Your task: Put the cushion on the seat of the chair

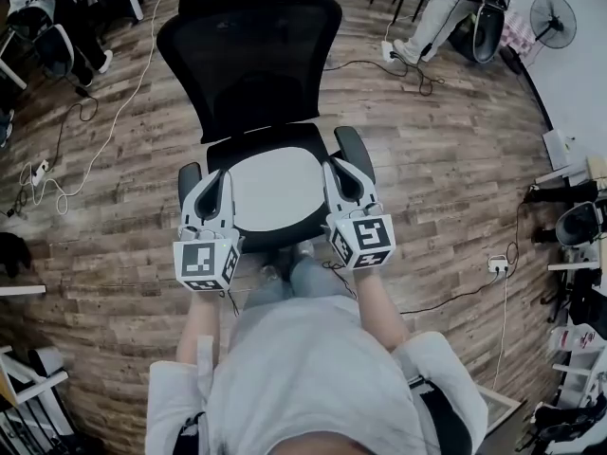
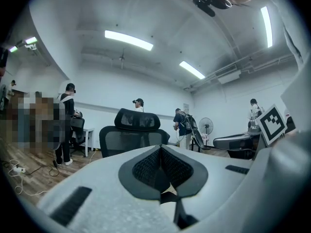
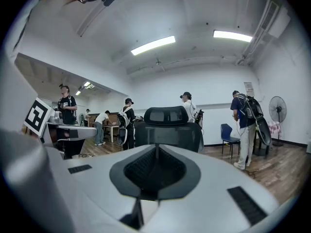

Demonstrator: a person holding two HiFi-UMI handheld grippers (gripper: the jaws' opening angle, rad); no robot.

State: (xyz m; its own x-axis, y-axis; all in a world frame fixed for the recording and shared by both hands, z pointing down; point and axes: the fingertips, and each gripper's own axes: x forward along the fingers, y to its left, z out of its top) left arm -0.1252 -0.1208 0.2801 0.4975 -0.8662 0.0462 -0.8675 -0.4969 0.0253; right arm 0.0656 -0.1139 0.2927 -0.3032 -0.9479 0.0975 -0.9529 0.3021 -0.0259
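On the left gripper (image 2: pixel 160 148) the fingers (image 2: pixel 97 188) are clenched tight together. A tiny pale bit is seen low in the crack between them, but what it is cannot be told. On the right gripper (image 3: pixel 156 145) the fingers (image 3: pixel 223 178) are pressed shut too, and nothing is seen between them. Both grippers are held flat and pointed at the back of the black office chair (image 1: pixel 251 64). A cube with black and white squares is seen at the near end of each gripper, the left cube (image 1: pixel 204 265) and the right cube (image 1: pixel 362 242). The light grey cushion (image 1: pixel 277 190) is seen on the seat (image 1: pixel 270 239) of the chair, right between the two grippers. The grippers are held just beside its left and right edges, over the armrests (image 1: pixel 190 176). It cannot be told if the cushion is touched by them. The chair is stood on a brown wooden floor (image 1: pixel 446 159) with cables (image 1: pixel 85 150) lying across it. A fan (image 1: pixel 553 19) is seen far off in the corner, and some people are seen standing behind the chair.
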